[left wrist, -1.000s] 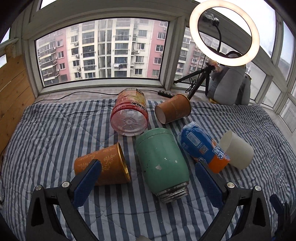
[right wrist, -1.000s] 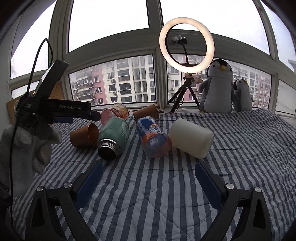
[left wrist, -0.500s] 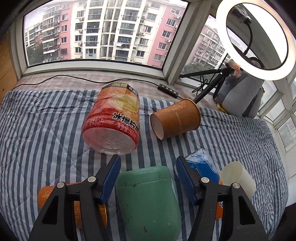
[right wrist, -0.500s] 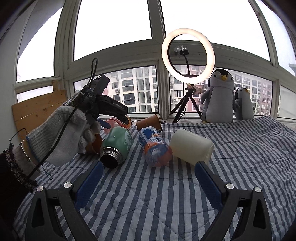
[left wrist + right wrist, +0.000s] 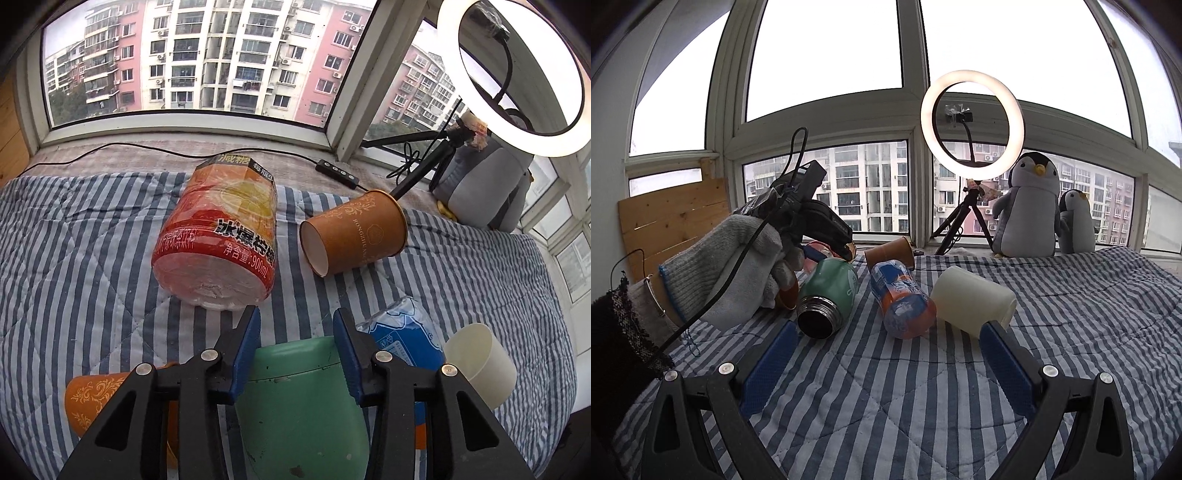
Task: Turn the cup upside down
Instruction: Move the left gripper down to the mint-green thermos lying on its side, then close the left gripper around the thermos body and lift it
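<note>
From the left wrist view, the left gripper [image 5: 295, 332] has its blue pads pressed against either side of the green metal flask [image 5: 303, 406], which lies on its side on the blue-and-white striped quilt [image 5: 92, 258] with an orange patterned paper cup [image 5: 99, 398] to its left, a big red-labelled plastic drink bottle [image 5: 218, 240] and a brown paper cup [image 5: 354, 232] lying beyond it, and a blue-wrapped bottle [image 5: 402, 336] and a cream plastic cup [image 5: 480, 365] to its right. Only the right wrist view shows the grey-gloved hand [image 5: 738, 266] holding that gripper over the flask's base end, the flask's open steel mouth [image 5: 816, 321] facing the camera, and two plush penguins [image 5: 1030, 206] past the lit ring light [image 5: 971, 118]. The right gripper [image 5: 886, 365] hovers low over bare quilt with its fingers spread wide, holding nothing.
</note>
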Demonstrator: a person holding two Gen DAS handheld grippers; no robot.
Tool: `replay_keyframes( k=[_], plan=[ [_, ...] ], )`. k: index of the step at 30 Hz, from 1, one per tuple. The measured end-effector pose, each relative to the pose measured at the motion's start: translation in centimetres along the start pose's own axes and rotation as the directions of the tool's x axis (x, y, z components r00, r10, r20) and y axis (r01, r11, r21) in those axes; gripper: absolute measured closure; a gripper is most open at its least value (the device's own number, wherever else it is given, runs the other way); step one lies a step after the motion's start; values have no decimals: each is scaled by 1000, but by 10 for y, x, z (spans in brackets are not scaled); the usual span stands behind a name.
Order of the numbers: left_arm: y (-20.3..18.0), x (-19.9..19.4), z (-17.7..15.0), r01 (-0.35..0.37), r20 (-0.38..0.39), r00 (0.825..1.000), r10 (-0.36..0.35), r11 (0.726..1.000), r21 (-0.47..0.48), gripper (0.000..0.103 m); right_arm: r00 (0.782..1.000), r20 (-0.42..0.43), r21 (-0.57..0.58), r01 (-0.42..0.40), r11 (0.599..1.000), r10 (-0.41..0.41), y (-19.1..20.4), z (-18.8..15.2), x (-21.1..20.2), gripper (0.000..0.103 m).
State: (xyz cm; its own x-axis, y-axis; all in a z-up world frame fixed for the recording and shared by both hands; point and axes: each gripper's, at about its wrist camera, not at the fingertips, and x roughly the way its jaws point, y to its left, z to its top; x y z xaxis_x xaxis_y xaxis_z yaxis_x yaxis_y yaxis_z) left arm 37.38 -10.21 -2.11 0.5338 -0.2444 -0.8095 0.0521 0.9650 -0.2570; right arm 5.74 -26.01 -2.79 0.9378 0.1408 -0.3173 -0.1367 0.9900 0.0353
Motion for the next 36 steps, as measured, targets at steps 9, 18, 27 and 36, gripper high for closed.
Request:
replay_keyframes(
  k=[9,18,27,36],
  plan=[
    [-13,13,0,-14,-6,1000,15,998,67,59,1000,18,-6,7,1000,-7,2,-1,-4,5],
    [-23,-5,-35,8,-11,1000,-7,987,163,59,1000,-6,61,-21,998,22,-12,2,-1,5],
    [-34,-38,-86,76,-36,997,-69,968,240,59,991,-102,193,-65,979,86,-35,-1,17,5],
    [-15,-82,-110,141,-5,990,-143,966,215,24,964,-202,280,-109,954,170,-46,3,31,5]
  ],
)
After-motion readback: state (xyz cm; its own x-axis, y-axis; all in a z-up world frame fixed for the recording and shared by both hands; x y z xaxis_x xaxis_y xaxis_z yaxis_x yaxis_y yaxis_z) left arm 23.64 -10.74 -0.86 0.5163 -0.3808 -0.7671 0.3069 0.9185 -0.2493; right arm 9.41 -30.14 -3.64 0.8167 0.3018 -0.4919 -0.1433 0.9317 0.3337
